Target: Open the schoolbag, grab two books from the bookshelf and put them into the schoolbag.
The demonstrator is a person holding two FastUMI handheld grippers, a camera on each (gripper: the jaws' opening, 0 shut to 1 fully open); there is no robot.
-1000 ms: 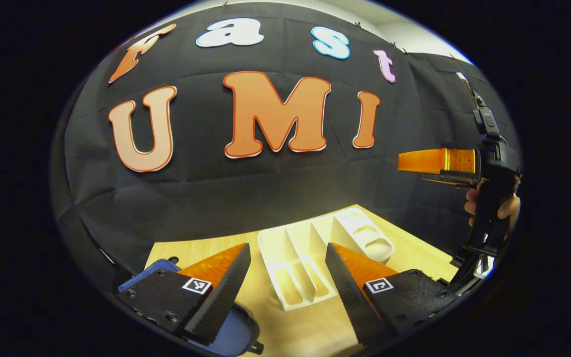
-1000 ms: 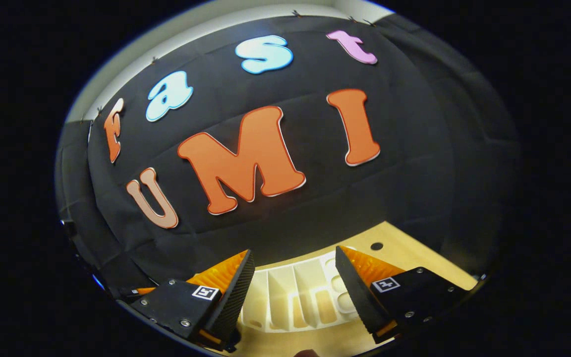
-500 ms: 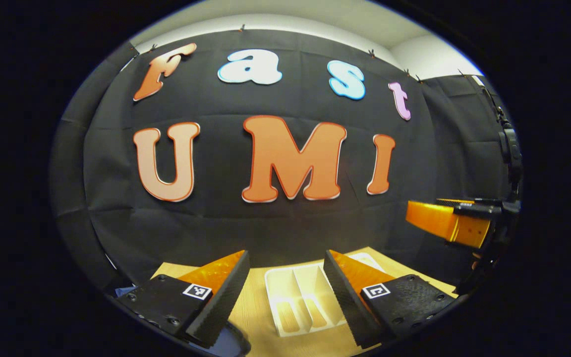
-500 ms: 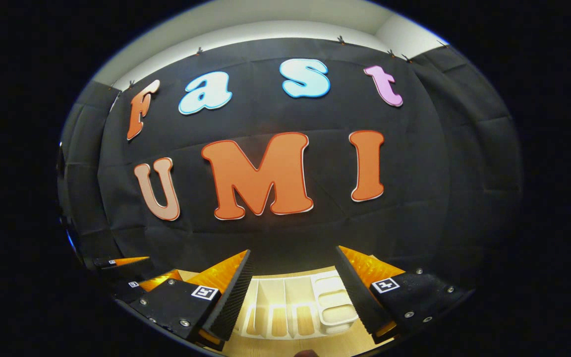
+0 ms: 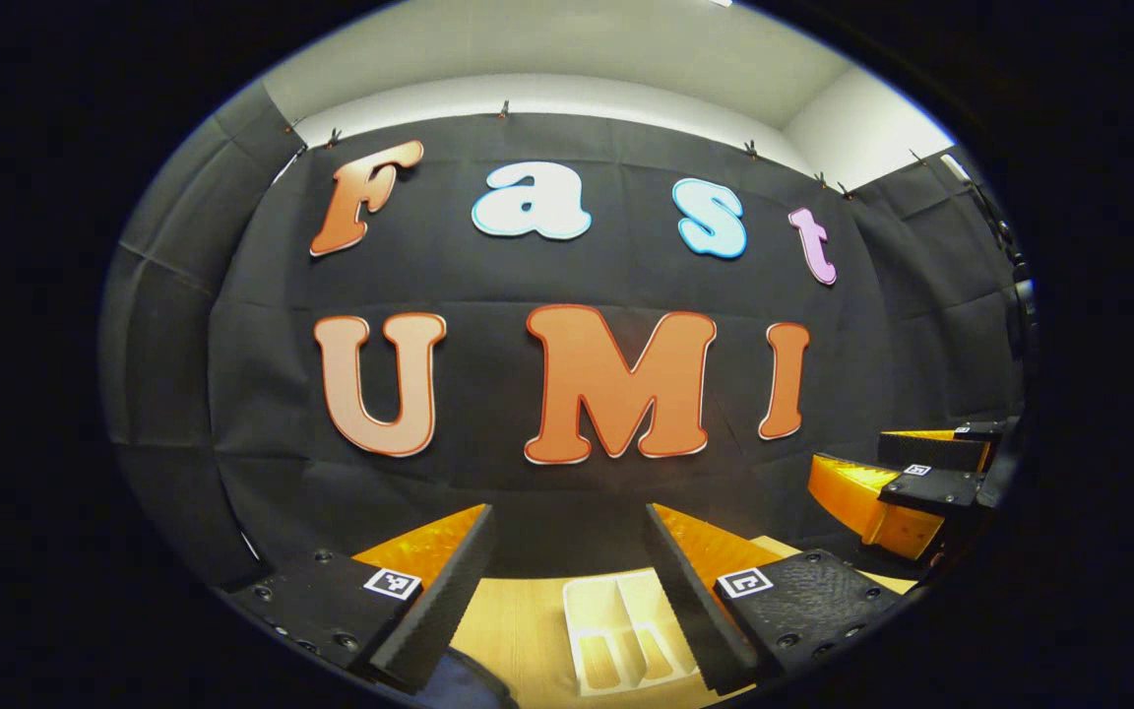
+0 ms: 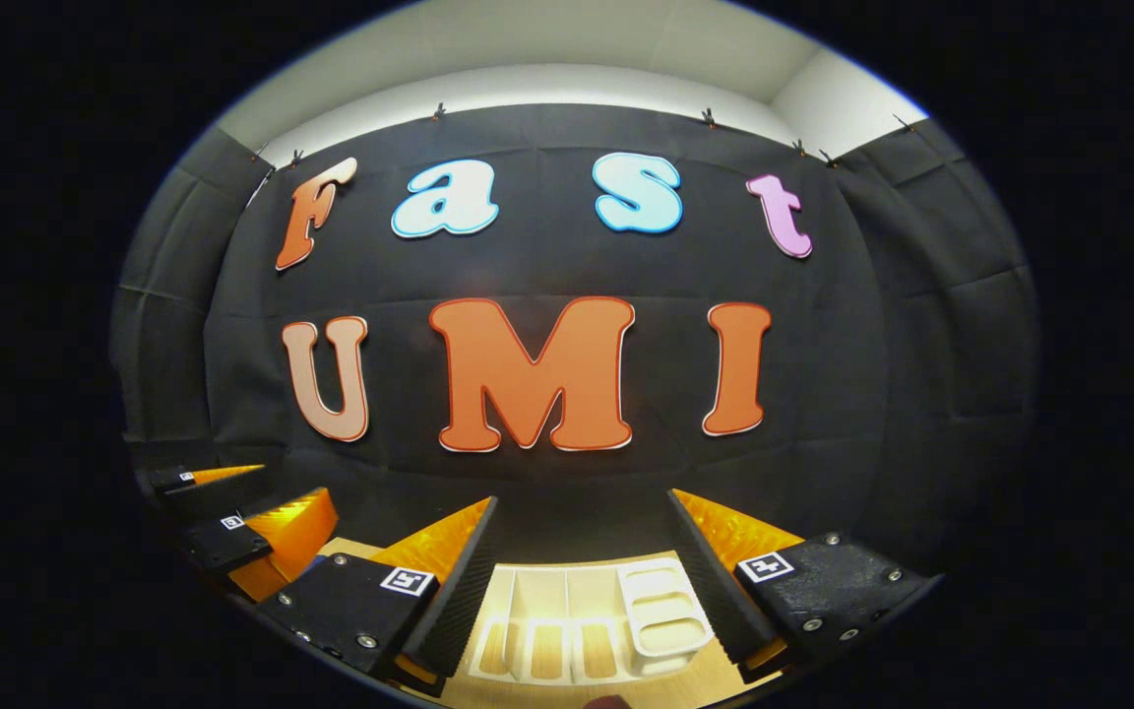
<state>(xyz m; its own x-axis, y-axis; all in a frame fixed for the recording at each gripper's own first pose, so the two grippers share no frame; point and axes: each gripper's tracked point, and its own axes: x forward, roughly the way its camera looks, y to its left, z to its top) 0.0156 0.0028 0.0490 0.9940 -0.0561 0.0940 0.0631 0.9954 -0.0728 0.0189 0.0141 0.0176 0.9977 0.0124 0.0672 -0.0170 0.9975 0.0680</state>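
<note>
With both sets of fingers spread wide and holding nothing, I keep my left gripper (image 5: 567,571) and right gripper (image 6: 582,566) raised above the surface (image 5: 518,620), facing the booth's black wall. Below and between each pair sits the white bookshelf (image 6: 577,620), its slots empty of books. A dark blue edge of the schoolbag (image 5: 464,684) peeks beside my left gripper's near finger, low in the left gripper view.
</note>
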